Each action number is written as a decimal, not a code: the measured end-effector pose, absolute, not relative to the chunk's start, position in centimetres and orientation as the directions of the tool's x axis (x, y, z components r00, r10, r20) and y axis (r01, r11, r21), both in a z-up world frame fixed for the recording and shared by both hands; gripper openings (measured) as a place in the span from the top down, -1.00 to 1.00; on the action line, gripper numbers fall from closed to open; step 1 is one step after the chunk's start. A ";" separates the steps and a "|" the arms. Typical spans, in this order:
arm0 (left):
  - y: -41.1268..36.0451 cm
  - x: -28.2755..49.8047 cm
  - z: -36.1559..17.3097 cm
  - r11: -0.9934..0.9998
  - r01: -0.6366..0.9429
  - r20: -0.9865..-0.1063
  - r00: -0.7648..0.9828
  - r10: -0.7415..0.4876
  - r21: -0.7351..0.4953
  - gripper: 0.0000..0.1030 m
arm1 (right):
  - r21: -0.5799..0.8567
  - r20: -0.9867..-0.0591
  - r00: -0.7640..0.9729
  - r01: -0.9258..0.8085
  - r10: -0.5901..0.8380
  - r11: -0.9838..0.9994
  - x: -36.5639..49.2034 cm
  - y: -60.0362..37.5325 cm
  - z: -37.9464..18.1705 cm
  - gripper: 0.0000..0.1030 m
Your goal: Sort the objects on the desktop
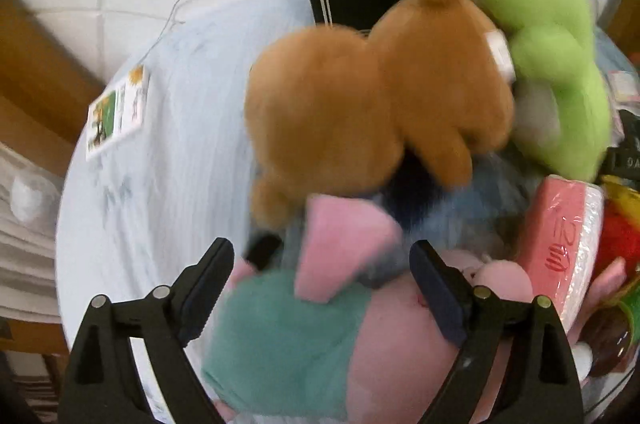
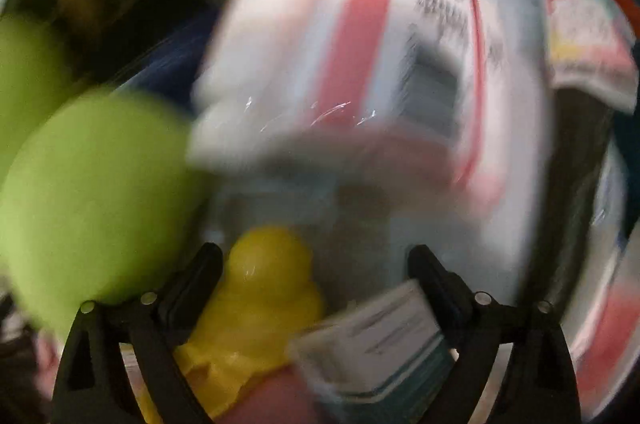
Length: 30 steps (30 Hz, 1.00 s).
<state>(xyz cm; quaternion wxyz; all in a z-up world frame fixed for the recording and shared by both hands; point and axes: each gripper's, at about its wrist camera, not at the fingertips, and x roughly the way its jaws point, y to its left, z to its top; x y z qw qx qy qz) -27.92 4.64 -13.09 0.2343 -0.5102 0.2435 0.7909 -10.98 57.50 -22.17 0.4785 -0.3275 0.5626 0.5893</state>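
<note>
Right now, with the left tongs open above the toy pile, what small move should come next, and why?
Probably lower the left tongs a little onto the pink and teal plush: it already lies between the open fingers, nearest of the pile, and nothing is gripped yet.

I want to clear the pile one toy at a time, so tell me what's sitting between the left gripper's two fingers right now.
In the left wrist view, the open left gripper has a pink and teal plush between its fingers, its pink ear poking up. The pads aren't pressing on it.

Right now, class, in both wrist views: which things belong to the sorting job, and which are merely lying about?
To sort:
brown plush
green plush
pink-and-teal plush
pink box
yellow toy
pink-and-white packet

Lying about:
picture tag on a string
light blue cloth
</note>
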 end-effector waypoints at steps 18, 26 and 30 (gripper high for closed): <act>2.9 -14.8 -7.5 -0.662 -0.748 -0.848 -0.377 0.373 0.042 -0.75 | 0.264 -0.859 -0.278 -0.960 0.430 -0.093 -8.5 40.3 -10.4 -1.00; 1.0 -10.8 -7.9 -0.672 -0.737 -0.858 -0.389 0.335 0.072 -0.75 | 0.167 -0.905 -0.194 -0.980 0.379 -0.105 -7.1 35.4 -10.8 -1.00; 0.3 -9.6 -10.3 -0.677 -0.735 -0.897 -0.324 0.302 0.037 -0.75 | 0.183 -0.919 -0.200 -0.980 0.340 -0.082 -6.3 33.7 -13.2 -1.00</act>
